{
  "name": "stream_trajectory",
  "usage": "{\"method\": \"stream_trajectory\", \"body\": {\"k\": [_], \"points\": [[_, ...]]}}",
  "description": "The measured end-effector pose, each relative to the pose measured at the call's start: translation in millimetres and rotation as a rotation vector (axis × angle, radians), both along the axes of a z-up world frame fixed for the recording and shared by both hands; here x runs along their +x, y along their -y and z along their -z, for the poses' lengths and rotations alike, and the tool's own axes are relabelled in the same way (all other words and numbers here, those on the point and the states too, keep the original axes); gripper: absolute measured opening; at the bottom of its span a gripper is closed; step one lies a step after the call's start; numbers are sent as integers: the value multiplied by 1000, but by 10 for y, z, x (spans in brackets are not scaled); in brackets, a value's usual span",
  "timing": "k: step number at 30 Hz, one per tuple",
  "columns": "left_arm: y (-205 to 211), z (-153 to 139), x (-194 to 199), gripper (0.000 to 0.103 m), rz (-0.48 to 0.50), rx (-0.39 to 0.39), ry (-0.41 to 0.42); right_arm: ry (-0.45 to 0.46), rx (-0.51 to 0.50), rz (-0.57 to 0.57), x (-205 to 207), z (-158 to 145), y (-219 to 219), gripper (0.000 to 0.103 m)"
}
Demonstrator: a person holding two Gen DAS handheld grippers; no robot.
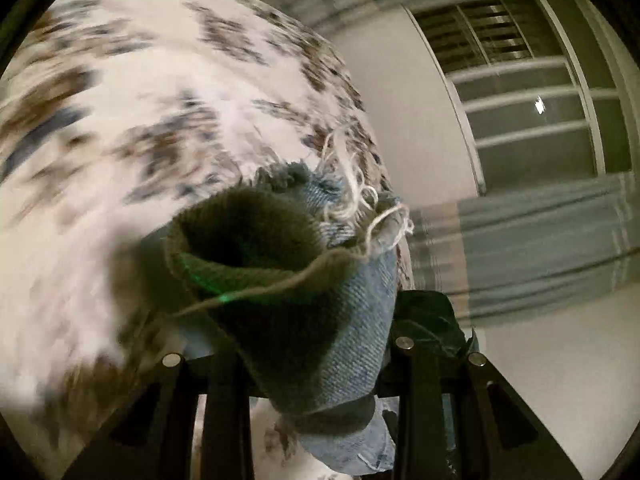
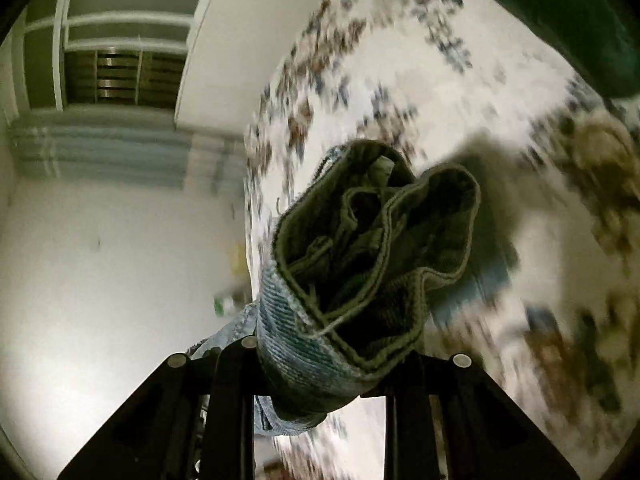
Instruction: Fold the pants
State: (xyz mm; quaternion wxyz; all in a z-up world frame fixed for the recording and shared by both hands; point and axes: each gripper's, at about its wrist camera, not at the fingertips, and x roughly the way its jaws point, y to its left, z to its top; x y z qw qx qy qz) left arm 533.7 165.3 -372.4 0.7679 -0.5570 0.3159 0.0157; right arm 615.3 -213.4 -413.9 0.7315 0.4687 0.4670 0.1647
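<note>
The pants are blue denim jeans. In the left wrist view my left gripper (image 1: 316,376) is shut on a frayed leg end of the jeans (image 1: 352,312), which bunches up in front of the lens with loose white threads. In the right wrist view my right gripper (image 2: 320,364) is shut on another bunched part of the jeans (image 2: 360,264), with folded seams showing. Both bunches hang above a white bedspread with brown and blue floral print (image 1: 140,100), which also shows in the right wrist view (image 2: 420,80). The rest of the jeans is hidden.
A white wall (image 1: 412,100) and a window with bars (image 1: 532,120) stand beyond the bed's edge, with grey-blue curtains (image 1: 540,240). In the right wrist view the same window (image 2: 120,40) and wall (image 2: 100,260) are at left, and a dark green object (image 2: 580,20) at top right.
</note>
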Motion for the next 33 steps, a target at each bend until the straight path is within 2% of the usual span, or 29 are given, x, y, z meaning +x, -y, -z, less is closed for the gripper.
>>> {"method": "stream_trajectory", "body": {"k": [3, 5, 7, 9, 10, 12, 14, 17, 20, 21, 24, 25, 26, 27, 30, 31, 33], "points": [[-121, 346, 583, 28, 89, 48, -12, 14, -12, 60, 378, 311, -114, 24], [-199, 774, 880, 28, 141, 72, -69, -22, -34, 77, 532, 731, -196, 24], [-194, 1215, 966, 28, 191, 119, -152, -75, -57, 77, 500, 1232, -233, 24], [-215, 1550, 922, 28, 220, 110, -214, -126, -72, 69, 459, 1598, -297, 24], [-241, 1718, 839, 28, 221, 99, -242, -133, -86, 65, 405, 1697, -324, 24], [-260, 1847, 697, 28, 231, 73, -232, -141, -91, 72, 320, 1790, -336, 24], [-243, 1834, 638, 30, 256, 82, -212, -150, -87, 75, 282, 1880, -338, 24], [-241, 1763, 638, 31, 297, 92, -237, -169, -103, 59, 273, 1894, -361, 28], [-245, 1623, 688, 33, 358, 118, -292, -189, -180, 29, 271, 1763, -399, 40], [-218, 1560, 696, 34, 377, 151, -305, -196, -257, 20, 246, 1640, -428, 48], [-67, 1237, 620, 50, 442, 378, -383, -191, -420, -20, 167, 1335, -535, 56], [-23, 1156, 600, 60, 455, 436, -391, -182, -470, -33, 118, 1244, -554, 61], [46, 1035, 553, 71, 473, 527, -396, -172, -513, -43, 72, 1163, -574, 62], [131, 882, 493, 75, 487, 611, -390, -147, -595, -52, 15, 986, -637, 67], [302, 582, 277, 91, 516, 776, -365, -106, -762, -71, -213, 622, -739, 102], [391, 427, 196, 98, 529, 845, -363, -87, -814, -69, -302, 462, -786, 103], [471, 225, 102, 100, 529, 905, -350, -55, -887, -66, -480, 177, -823, 103]]}}
